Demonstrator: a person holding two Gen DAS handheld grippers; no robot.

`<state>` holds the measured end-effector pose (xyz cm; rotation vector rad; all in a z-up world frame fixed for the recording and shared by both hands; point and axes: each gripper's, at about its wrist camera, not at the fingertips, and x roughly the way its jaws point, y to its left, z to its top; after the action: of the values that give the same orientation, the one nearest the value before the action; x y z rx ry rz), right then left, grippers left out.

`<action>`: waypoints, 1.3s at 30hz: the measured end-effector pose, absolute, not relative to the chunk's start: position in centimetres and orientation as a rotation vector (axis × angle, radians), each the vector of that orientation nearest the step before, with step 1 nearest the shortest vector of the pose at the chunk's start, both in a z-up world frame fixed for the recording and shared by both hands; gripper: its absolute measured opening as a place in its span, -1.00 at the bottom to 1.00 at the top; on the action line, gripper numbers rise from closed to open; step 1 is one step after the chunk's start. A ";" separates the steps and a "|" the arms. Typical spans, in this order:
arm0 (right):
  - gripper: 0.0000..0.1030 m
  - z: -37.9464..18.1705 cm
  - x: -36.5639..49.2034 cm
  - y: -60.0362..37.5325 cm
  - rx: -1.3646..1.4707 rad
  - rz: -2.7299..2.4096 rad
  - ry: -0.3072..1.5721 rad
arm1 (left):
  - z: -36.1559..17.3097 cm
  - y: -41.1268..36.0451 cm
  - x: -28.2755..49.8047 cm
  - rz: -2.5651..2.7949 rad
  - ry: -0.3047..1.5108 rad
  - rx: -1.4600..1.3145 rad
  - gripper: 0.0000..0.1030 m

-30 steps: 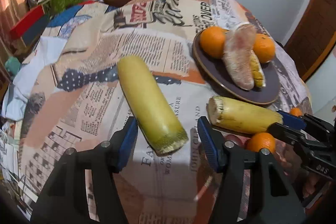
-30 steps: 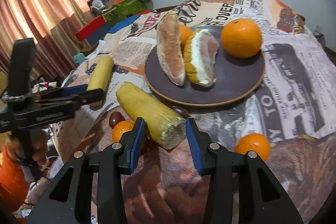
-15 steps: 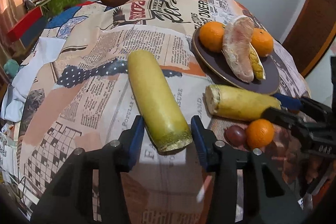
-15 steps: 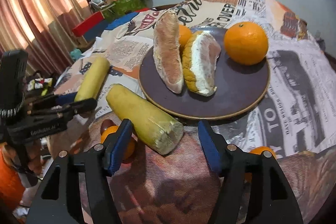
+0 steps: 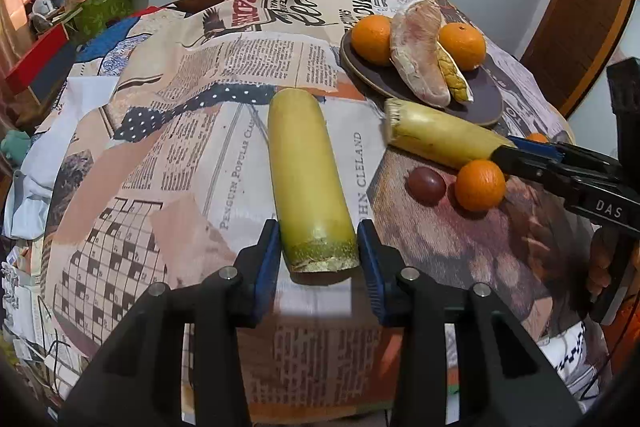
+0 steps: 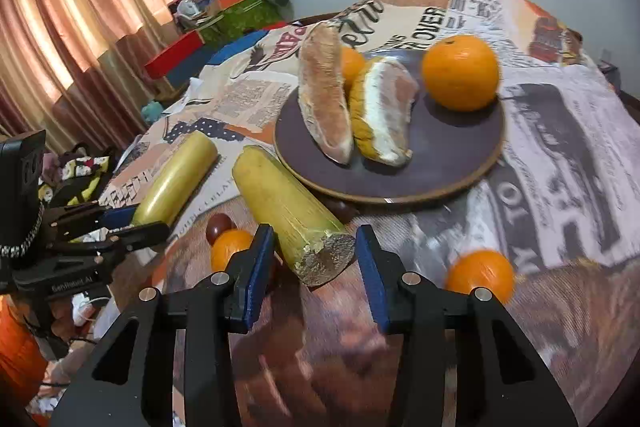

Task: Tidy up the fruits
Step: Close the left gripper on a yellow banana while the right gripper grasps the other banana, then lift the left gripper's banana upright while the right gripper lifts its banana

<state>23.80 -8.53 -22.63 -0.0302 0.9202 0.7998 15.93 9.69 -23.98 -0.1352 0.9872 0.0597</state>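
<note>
Two yellow cane pieces lie on the newspaper-print tablecloth. My left gripper (image 5: 318, 247) is closing, its blue pads touching both sides of the cut end of the left cane piece (image 5: 308, 171). My right gripper (image 6: 314, 251) is closing too, its pads against the cut end of the right cane piece (image 6: 288, 203), which lies beside the dark plate (image 6: 460, 155). The plate holds two pomelo segments (image 6: 324, 95) and oranges (image 6: 460, 73). A loose orange (image 5: 480, 185) and a dark red fruit (image 5: 426, 181) sit by the right cane piece. Another orange (image 6: 480, 273) lies right of my right gripper.
A pile of boxes and cloth (image 5: 80, 7) stands past the table's far left edge. Curtains (image 6: 60, 27) hang on the left, and a wooden door (image 5: 580, 27) is at the right. The tablecloth drops off at the near edge.
My left gripper slid forward and narrowed around the left cane piece's end. My right gripper's jaws spread wide, then came back in on the right cane piece.
</note>
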 end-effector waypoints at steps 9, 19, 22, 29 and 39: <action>-0.34 -22.1 21.3 -11.1 -0.045 0.737 0.911 | -23.9 9.4 14.0 0.030 1.001 -0.120 -0.26; -0.40 -21.8 20.0 -11.9 -0.069 0.744 0.940 | -23.6 9.1 13.6 0.023 1.015 -0.098 -0.26; -0.40 -21.1 20.4 -11.7 -0.067 0.751 0.923 | -23.0 9.4 14.3 0.017 1.001 -0.112 -0.26; -0.40 -21.8 22.2 -9.0 -0.133 0.770 0.947 | -23.3 10.4 17.1 -0.003 1.021 -0.140 -0.26; -0.29 -23.0 23.4 -7.6 -0.181 0.834 0.983 | -24.3 11.1 20.2 -0.004 1.041 -0.164 -0.26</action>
<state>23.44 -7.58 -22.98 -0.1814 0.9825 0.8342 20.16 11.11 -24.27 -0.1635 1.0412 -0.0041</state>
